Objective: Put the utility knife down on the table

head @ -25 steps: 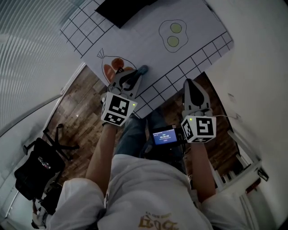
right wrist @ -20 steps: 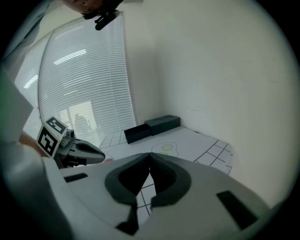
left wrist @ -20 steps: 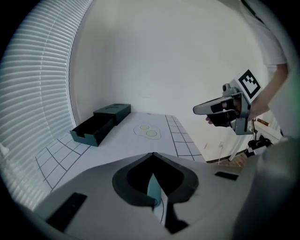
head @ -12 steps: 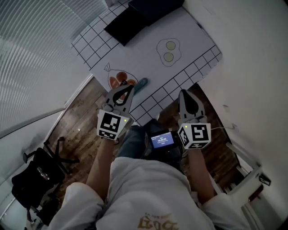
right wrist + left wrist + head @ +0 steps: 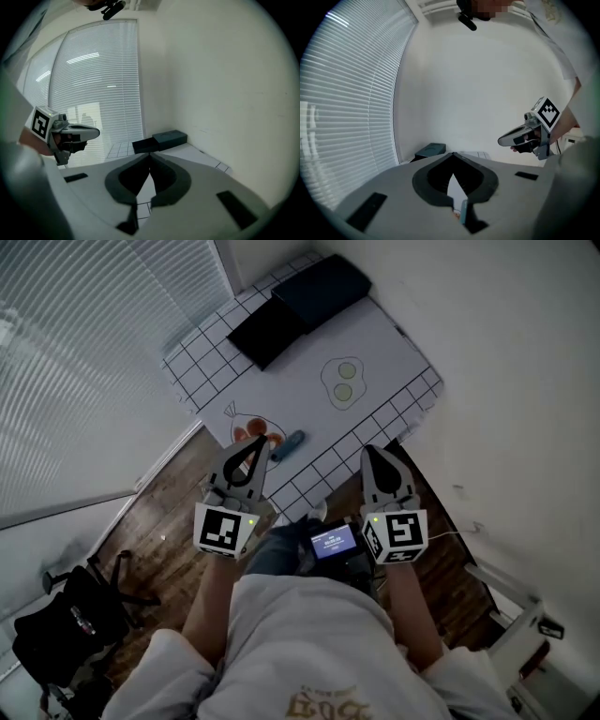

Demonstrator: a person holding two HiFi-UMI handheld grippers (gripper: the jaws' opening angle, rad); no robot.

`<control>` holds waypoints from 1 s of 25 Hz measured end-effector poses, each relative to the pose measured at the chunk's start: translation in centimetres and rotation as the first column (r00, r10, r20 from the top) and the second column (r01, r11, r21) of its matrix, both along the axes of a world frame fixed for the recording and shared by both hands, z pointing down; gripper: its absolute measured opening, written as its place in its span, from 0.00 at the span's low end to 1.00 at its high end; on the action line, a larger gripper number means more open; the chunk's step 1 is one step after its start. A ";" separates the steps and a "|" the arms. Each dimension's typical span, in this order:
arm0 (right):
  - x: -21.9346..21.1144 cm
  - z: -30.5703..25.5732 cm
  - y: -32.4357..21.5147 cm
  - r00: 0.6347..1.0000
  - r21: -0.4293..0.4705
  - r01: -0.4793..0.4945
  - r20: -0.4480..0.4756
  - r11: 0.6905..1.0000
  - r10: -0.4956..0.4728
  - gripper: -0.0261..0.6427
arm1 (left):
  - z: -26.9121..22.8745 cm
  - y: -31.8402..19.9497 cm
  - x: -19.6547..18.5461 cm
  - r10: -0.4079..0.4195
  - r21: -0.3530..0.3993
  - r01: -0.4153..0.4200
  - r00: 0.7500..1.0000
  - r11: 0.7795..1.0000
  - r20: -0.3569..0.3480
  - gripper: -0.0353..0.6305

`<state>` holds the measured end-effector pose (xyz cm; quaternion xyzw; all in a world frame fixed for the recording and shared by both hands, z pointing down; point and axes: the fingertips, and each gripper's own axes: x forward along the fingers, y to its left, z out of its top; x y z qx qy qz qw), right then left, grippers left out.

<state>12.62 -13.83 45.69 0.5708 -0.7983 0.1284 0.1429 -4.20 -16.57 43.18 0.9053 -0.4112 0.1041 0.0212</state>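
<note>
The teal utility knife point(image 5: 292, 442) lies flat on the white grid-patterned table point(image 5: 309, 352), beside an orange drawing. My left gripper point(image 5: 259, 442) hangs just left of it, shut and empty, clear of the knife. In the left gripper view the jaws point(image 5: 453, 154) meet at their tips, and the knife point(image 5: 463, 212) shows below through the gap. My right gripper point(image 5: 372, 451) is held over the table's near edge, shut with nothing in it. In the right gripper view its jaws point(image 5: 150, 155) are closed, with the left gripper point(image 5: 70, 133) off to the left.
A black tray point(image 5: 267, 329) and a dark blue box point(image 5: 323, 287) sit at the table's far end. A fried-egg drawing point(image 5: 342, 385) marks the cloth. Window blinds run along the left, a white wall along the right. A black chair point(image 5: 70, 615) stands on the wooden floor.
My left gripper came off the knife, closed its jaws and rose back toward the person. The right gripper also rose. The knife stays on the table.
</note>
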 end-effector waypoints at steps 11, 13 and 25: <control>-2.5 -5.7 -1.2 0.997 0.115 0.061 0.040 0.992 -0.066 0.05 | -6.2 0.4 -2.6 -0.078 0.080 0.082 0.995 0.993 -0.056 0.06; -2.7 -6.6 -1.5 0.996 0.133 0.071 0.041 0.989 -0.077 0.05 | -7.1 0.4 -3.0 -0.097 0.097 0.103 0.993 0.990 -0.068 0.06; -4.3 -9.6 -3.0 0.992 0.197 0.107 0.044 0.975 -0.118 0.05 | -10.6 -0.6 -4.8 -0.159 0.157 0.176 0.981 0.972 -0.112 0.06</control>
